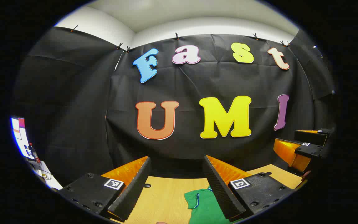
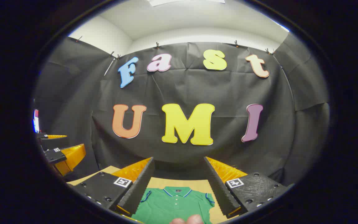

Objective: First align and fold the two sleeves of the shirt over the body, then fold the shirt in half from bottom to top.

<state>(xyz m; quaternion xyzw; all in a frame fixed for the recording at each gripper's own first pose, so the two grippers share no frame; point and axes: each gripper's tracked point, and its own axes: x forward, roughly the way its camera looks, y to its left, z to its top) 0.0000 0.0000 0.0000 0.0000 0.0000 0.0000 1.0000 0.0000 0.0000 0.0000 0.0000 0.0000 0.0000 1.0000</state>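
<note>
Shirt (image 2: 174,205), green with a buttoned collar and blue-trimmed sleeves, lies flat on the wooden table (image 2: 163,182), collar toward the far wall. In the right gripper view the right gripper (image 2: 179,180) hangs above it with its fingers spread wide and empty; the left gripper (image 2: 59,146) shows at far left, also spread. In the left gripper view the left gripper (image 1: 177,179) is spread above bare table (image 1: 163,199), one sleeve (image 1: 194,199) lying between its fingers, and the right gripper (image 1: 303,143) shows at right.
</note>
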